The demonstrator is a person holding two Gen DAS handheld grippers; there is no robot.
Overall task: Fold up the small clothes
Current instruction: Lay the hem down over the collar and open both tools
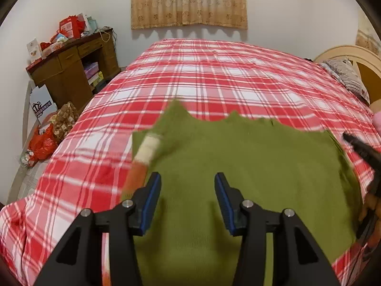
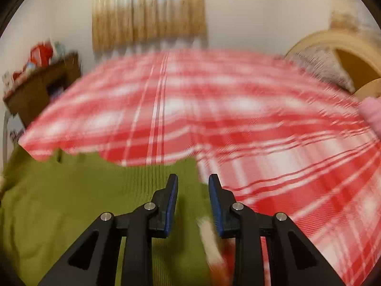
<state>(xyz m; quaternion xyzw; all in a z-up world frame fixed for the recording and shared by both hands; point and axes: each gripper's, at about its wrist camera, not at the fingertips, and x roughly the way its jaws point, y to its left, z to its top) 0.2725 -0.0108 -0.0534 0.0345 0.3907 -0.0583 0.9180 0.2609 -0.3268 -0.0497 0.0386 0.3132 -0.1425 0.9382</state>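
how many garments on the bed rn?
1 for certain: the green sweater spread on the plaid bedspread, below both claws. A pink item at the right edge is unidentifiable.

left wrist: close, downward | right wrist: likewise — blurred | shared: bed [image 1: 214,76]

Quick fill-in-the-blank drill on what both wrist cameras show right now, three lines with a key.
1. The green garment lies on a bedspread checked red and ____.
2. The left gripper has its jaws ____, gripping nothing.
3. The wooden desk stands against the wall to the ____ of the bed.

Missing words: white; open; left
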